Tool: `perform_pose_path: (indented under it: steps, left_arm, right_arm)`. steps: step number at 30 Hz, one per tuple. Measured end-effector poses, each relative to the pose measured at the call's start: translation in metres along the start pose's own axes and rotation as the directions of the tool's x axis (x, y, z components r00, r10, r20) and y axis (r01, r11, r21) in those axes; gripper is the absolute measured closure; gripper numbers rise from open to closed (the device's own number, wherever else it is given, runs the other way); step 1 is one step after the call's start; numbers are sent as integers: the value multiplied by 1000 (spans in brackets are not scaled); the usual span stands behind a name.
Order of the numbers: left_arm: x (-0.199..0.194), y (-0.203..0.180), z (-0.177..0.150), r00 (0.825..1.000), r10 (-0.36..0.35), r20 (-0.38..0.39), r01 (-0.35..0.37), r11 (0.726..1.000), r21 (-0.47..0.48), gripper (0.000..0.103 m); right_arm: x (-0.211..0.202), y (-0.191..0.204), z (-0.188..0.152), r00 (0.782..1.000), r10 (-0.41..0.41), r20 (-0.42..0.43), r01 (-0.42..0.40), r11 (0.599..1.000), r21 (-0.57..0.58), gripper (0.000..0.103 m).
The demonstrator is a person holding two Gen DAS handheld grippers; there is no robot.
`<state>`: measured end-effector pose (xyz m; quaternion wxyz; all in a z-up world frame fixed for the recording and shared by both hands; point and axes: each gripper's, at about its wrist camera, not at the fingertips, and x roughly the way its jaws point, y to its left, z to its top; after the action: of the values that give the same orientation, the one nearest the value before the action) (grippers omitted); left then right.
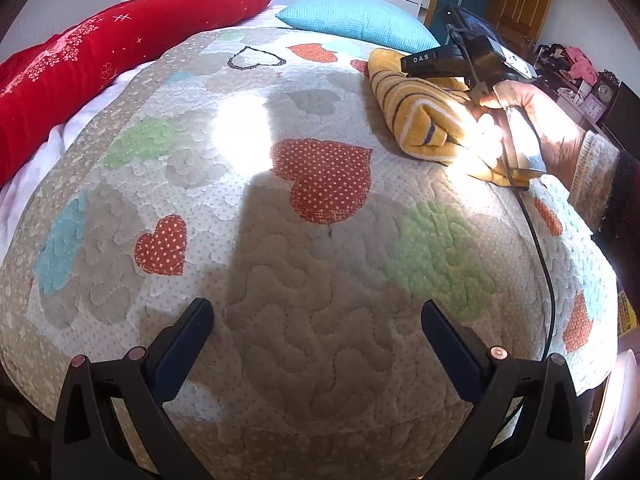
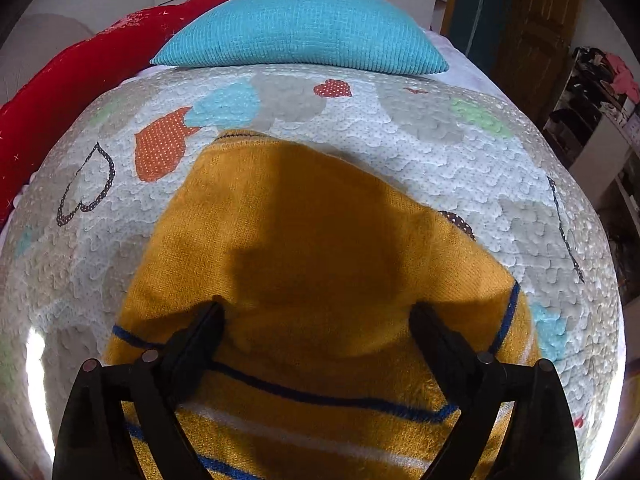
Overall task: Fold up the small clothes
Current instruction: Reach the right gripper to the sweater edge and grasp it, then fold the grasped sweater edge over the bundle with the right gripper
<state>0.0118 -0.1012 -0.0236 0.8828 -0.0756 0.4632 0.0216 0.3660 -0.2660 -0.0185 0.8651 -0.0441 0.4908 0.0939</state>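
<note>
Spreading wide in the right wrist view, the right gripper (image 2: 316,312) hangs over a folded mustard-yellow knit garment (image 2: 304,240), its two black fingers (image 2: 200,336) standing apart with nothing pinched between them. Whether the tips touch the cloth cannot be told. Directly beneath and between the jaws lie the garment's blue and white stripes (image 2: 332,400); ahead of the jaws the plain yellow part runs on to a folded edge. Beyond that edge the quilted bedspread (image 2: 360,132) shows its dotted hearts in orange, pale blue and green, and further still a turquoise cushion (image 2: 304,32) rests at the head of the bed, with a red quilt (image 2: 72,76) off to the left of the jaws.

From the left wrist view, the left gripper (image 1: 318,312) is likewise open, its fingers well apart above bare bedspread (image 1: 280,320), holding nothing. Ahead of its jaws sits a large orange heart patch (image 1: 324,176). Far off to the right of these jaws lies the yellow garment (image 1: 416,108), bundled and striped, in bright sunlight. Over it is the other gripper's black body, held by a person's hand (image 1: 540,120) in a knit sleeve (image 1: 596,172), a black cable (image 1: 544,260) trailing from it. Farthest away, the turquoise cushion (image 1: 360,20) and red quilt (image 1: 100,64) line the far edge.
</note>
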Motion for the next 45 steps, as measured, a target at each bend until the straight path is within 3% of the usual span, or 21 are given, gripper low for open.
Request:
perform_pose_path:
  steps: [3,5,7,9,11,13,15,17,18,26,29,33,38,45]
  left_arm:
    - [-6,0,-1,1000,15,9,-15,1000,3,0]
    - [-10,0,-2,999,29,16,-29,1000,10,0]
    - [-11,-1,-3,999,34,18,-34,999,8,0]
    - [-10,-4,-2,1000,23,15,-23,1000,8,0]
    - [-10,-10,-1,1000,13,12,-13,1000,25,0]
    - [-15,-18,0,999,24,29,-26,998,56,0]
    - [-23,-26,3,996,61,71,-68,994,89,0]
    - [-33,-33,7,988,96,122,-109,988,109,0]
    - [-37,-36,9,983,108,150,-126,985,115,0]
    - [-62,-81,42,920,107,376,-183,968,172,0]
    - [-52,-104,56,931,106,348,-190,958,216,0]
    - [-27,-131,55,940,202,274,-281,916,288,0]
    - [0,-141,41,945,265,191,-317,888,334,0]
    - [27,-150,27,961,265,72,-273,893,359,0]
  right_arm:
    - [-18,-19,-11,995,37,88,-46,993,105,14]
    - [-47,-31,-26,981,21,194,-57,981,184,16]
    - [-73,-37,-45,965,29,261,-79,980,180,16]
    - [-83,-40,-69,960,34,279,-80,985,156,16]
    - [-72,-46,-92,970,62,236,-96,986,137,16]
    - [-66,-62,-115,967,74,242,-116,979,168,9]
    - [-66,-93,-128,956,163,246,-237,920,311,7]
    - [-69,-117,-143,934,208,289,-320,847,425,9]
    - [-73,-121,-151,929,202,308,-329,834,444,9]
    - [-116,-106,-206,907,163,388,-316,872,374,9]
    - [-130,-96,-216,900,123,419,-280,898,339,9]
    - [-137,-85,-217,896,85,436,-233,926,298,9]
    - [-131,-95,-218,908,93,409,-243,911,333,9]
    - [-129,-107,-217,928,43,369,-187,913,364,9]
